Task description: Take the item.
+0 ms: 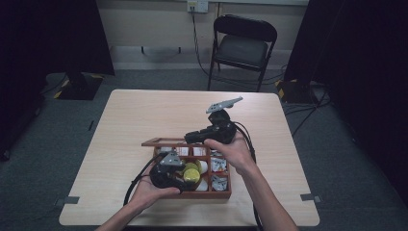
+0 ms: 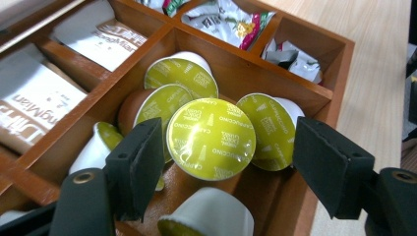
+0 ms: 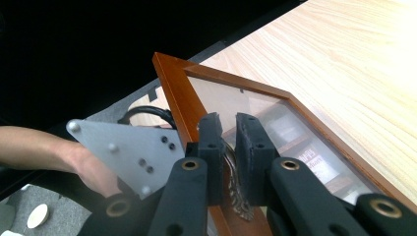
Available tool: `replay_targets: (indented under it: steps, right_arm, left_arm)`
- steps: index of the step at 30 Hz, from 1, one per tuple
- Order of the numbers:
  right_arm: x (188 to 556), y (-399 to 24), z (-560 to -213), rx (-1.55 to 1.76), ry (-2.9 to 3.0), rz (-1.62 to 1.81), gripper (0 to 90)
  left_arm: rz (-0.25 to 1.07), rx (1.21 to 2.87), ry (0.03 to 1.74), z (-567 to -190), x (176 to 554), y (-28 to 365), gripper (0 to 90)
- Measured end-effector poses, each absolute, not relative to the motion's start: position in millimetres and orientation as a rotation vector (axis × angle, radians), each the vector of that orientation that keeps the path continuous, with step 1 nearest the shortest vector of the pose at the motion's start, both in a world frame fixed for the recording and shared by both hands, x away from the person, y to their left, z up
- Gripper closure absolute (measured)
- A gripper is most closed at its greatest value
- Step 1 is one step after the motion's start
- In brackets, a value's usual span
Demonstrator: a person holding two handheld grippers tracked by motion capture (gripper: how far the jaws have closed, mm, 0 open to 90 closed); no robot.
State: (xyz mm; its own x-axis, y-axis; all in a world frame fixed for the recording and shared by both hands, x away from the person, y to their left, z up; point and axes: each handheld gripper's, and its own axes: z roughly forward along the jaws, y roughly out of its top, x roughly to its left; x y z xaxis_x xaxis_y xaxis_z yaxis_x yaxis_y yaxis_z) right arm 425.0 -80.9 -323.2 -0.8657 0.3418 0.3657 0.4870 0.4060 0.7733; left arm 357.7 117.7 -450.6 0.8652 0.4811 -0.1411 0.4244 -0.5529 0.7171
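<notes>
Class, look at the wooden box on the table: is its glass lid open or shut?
Open. The right gripper holds the glass lid raised by its metal handle, leaving the capsules uncovered.

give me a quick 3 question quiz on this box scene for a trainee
1. True or false: the right gripper is shut on the metal handle of the glass-paned wooden lid.
2. What lies between the left gripper jaws? A) a white sachet B) a round capsule with a green foil top C) nothing
3. In the left gripper view, do the left gripper's pads press on that capsule?

Key: 1 true. 2 B. 3 No, a gap shows at the right pad; the jaws stand open over the wooden compartment box.
</notes>
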Motion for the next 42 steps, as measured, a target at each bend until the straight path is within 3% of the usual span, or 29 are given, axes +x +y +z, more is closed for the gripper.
replay_targets:
  steps: [7,18,29,42]
  right_arm:
    - [426,-81,-323,-0.742,-2.506,-1.458,81.8]
    - [425,-81,-323,-0.739,-2.512,-1.460,81.8]
    - [425,-81,-323,-0.739,-2.510,-1.460,81.9]
    - [425,-81,-323,-0.743,-2.512,-1.458,81.8]
  left_arm:
    - [0.129,2.272,0.665,-458,361,109,28.5]
    - [0.053,2.337,0.698,-461,371,102,30.3]
    - [0.103,2.426,0.647,-461,372,88,36.8]
    - [0.125,2.440,0.623,-461,371,88,37.8]
